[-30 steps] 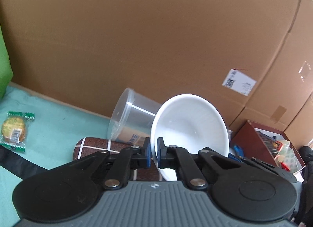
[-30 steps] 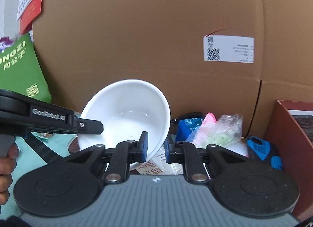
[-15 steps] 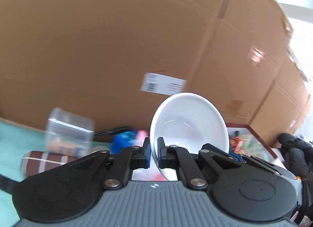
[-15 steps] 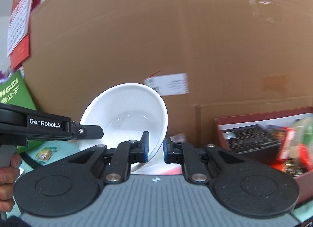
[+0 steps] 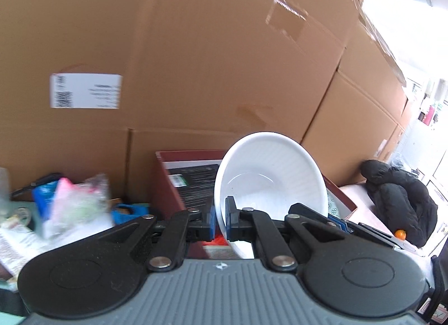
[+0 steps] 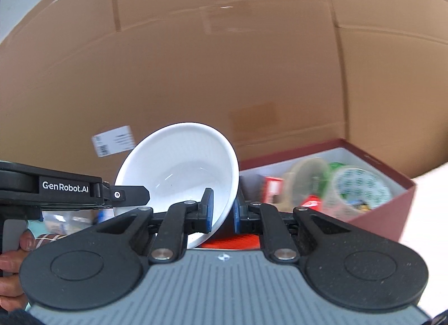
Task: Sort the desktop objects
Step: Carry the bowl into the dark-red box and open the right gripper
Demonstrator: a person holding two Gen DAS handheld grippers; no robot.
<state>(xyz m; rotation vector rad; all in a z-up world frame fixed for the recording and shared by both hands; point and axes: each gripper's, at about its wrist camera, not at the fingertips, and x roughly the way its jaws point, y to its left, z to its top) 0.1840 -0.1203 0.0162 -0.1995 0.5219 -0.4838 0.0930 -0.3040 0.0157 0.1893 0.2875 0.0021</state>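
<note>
A white bowl (image 5: 268, 176) is held in the air by both grippers, tilted with its opening toward the cameras. My left gripper (image 5: 220, 220) is shut on the bowl's left rim. My right gripper (image 6: 223, 213) is shut on the bowl's (image 6: 179, 168) right rim. The left gripper's body (image 6: 70, 189) shows at the left of the right wrist view. A dark red open box (image 6: 397, 199) with several packets and containers inside sits just behind and right of the bowl; it also shows in the left wrist view (image 5: 168, 185).
Large cardboard boxes (image 5: 196, 45) form a wall behind. A pile of small items, blue, pink and a clear bag (image 5: 75, 202), lies left of the red box. A black garment (image 5: 400, 199) lies at far right. A striped brown case (image 6: 47, 239) is at lower left.
Both grippers have carried the bowl to the right, away from the clear tub and green mat. The red box is now right behind the bowl. The grip on the bowl is unchanged.
</note>
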